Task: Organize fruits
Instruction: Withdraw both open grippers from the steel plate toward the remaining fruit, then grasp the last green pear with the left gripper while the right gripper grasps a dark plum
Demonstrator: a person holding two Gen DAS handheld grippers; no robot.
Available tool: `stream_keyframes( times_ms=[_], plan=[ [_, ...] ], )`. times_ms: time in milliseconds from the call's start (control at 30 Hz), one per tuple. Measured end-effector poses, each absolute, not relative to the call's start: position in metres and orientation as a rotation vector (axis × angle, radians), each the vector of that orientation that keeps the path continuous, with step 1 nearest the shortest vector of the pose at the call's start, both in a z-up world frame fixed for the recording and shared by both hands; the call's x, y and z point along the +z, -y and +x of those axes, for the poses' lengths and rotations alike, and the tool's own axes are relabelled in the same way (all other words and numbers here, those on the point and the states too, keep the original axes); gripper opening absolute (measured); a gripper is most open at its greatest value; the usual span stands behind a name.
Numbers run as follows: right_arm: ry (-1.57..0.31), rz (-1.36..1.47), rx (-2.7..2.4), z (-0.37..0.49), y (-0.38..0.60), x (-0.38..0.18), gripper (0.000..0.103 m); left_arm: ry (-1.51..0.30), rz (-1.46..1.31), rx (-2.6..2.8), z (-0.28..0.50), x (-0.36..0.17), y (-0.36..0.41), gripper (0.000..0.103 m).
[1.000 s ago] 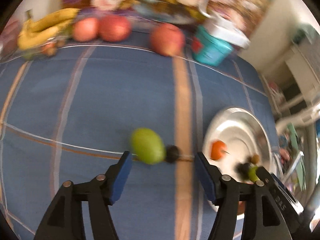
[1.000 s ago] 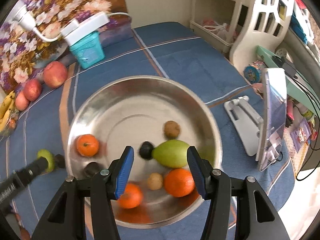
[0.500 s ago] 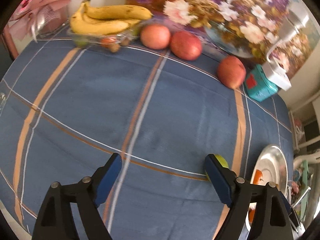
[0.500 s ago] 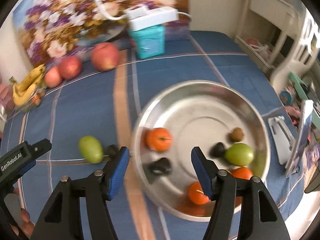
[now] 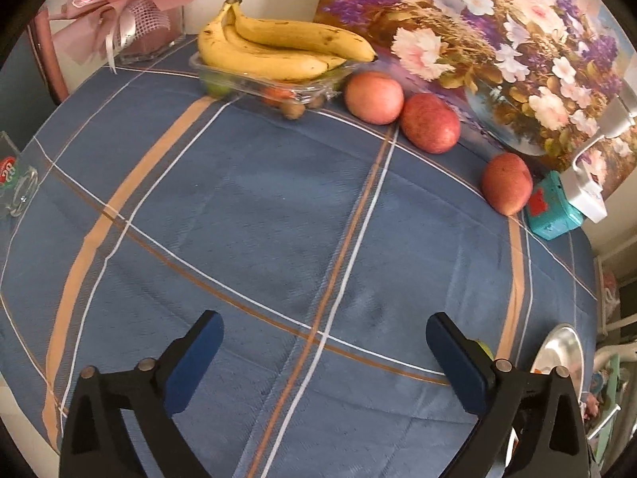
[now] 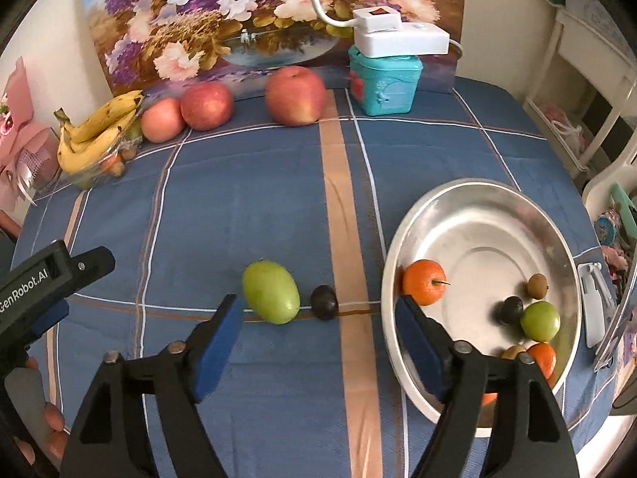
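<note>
My right gripper (image 6: 318, 330) hangs over the blue plaid counter (image 6: 247, 199) with its jaws spread wide and empty, aimed at the green mango-shaped fruit (image 6: 271, 297) and the small dark plum (image 6: 324, 302) just beside it. Both lie left of the steel bowl (image 6: 473, 215), which already holds oranges, a green fruit and small brown ones. My left gripper (image 5: 324, 362) is also wide open and empty over bare cloth, well apart from the bananas (image 5: 274, 47) and apples (image 5: 373, 97) at the back. I judge the green fruit is next: I would centre the jaws across its narrow width, come down low, and close gently so it neither rolls nor nudges the plum.
</note>
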State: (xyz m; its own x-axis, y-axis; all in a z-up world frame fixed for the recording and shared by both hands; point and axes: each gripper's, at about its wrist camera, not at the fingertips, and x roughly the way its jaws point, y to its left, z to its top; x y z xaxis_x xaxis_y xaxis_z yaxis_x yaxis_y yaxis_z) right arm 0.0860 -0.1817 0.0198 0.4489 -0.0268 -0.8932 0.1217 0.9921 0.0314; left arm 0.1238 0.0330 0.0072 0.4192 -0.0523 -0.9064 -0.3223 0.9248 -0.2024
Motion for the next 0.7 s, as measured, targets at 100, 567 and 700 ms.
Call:
stream_keyframes(
  times_ms=[100,567,700],
  plan=[
    [-1.098,0.086,-0.095,0.086,0.181,0.016,0.089,-1.124,-0.361,0.185,0.126,0.005,-0.032,0.103],
    [-1.079,0.125,-0.187,0.086,0.218,0.006,0.097,-1.113,-0.345,0.068,0.141,-0.009,0.007,0.103],
    [-1.06,0.15,-0.216,0.085,0.232,0.008,0.097,-1.141,-0.372,0.008,0.146,-0.019,0.021,0.103]
  ],
)
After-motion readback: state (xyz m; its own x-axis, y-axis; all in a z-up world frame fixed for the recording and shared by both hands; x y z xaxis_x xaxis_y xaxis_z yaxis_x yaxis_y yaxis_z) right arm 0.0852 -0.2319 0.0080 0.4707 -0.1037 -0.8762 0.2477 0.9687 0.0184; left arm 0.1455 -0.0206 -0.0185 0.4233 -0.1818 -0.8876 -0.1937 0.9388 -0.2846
